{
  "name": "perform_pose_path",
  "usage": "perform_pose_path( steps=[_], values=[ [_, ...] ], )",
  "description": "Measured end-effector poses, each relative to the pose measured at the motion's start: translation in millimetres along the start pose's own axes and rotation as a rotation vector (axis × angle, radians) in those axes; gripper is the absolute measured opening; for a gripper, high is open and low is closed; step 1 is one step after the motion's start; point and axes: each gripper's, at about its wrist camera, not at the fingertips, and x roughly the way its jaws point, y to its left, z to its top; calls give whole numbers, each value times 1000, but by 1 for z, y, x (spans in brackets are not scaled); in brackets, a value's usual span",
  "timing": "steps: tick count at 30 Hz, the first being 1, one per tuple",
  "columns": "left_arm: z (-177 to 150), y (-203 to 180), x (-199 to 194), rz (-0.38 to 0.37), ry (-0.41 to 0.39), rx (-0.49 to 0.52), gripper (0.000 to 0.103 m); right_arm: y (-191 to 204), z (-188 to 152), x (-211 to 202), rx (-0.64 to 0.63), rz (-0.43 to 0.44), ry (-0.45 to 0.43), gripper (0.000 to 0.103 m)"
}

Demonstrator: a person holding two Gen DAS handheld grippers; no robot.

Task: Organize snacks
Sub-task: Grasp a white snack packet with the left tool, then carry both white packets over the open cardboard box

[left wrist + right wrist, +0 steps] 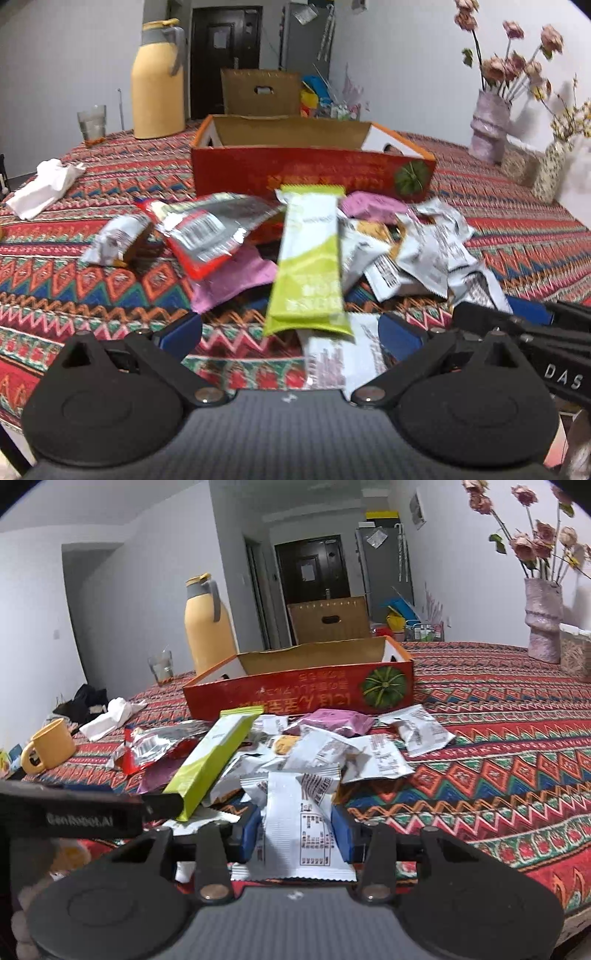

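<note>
Right gripper (298,834) pinches a white packet (301,823) between its pads; left gripper (290,334) spread wide over the green bar (308,266). Red box (295,698) straight ahead — lift clear of the pile, drop inside.

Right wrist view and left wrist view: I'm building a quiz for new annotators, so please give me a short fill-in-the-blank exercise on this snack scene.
1. The right gripper is shut on a ____ snack packet.
2. The left gripper has its jaws ____, holding nothing.
3. The long green packet lies on the pile in front of the ____ cardboard box.
4. Behind the box stands a tall ____ thermos jug.

Missing words: white; open; red; yellow
</note>
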Motion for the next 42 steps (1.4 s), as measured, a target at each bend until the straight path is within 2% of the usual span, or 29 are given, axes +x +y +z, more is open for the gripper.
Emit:
perform_pose_path(
  steps=[9, 11, 13, 15, 16, 21, 23, 32, 42],
  values=[
    [-7, -22, 12, 27, 42, 29, 103, -23, -7, -3, 51, 14, -10, 42],
    [-8, -25, 14, 43, 49, 31, 100, -27, -9, -3, 59, 22, -11, 42],
    [-9, -28, 15, 49, 58, 30, 93, -29, -10, -3, 59, 27, -13, 42],
    [-10, -31, 15, 53, 65, 33, 81, -31, -11, -2, 61, 34, -14, 42],
    [-10, -32, 15, 55, 62, 34, 79, -32, -12, -2, 62, 38, -14, 42],
    [-10, -32, 9, 47, 53, 25, 48, -33, -15, -3, 64, 55, -16, 42],
    [-11, -32, 7, 38, 51, 26, 45, -33, -16, -6, 65, 59, -19, 42],
    [-13, -28, -6, 30, 29, 16, 43, -31, -18, -18, 60, 56, -40, 42],
    [-8, -28, -28, 16, -54, 33, 42, -23, -16, -25, 44, 44, -58, 42]
  ],
)
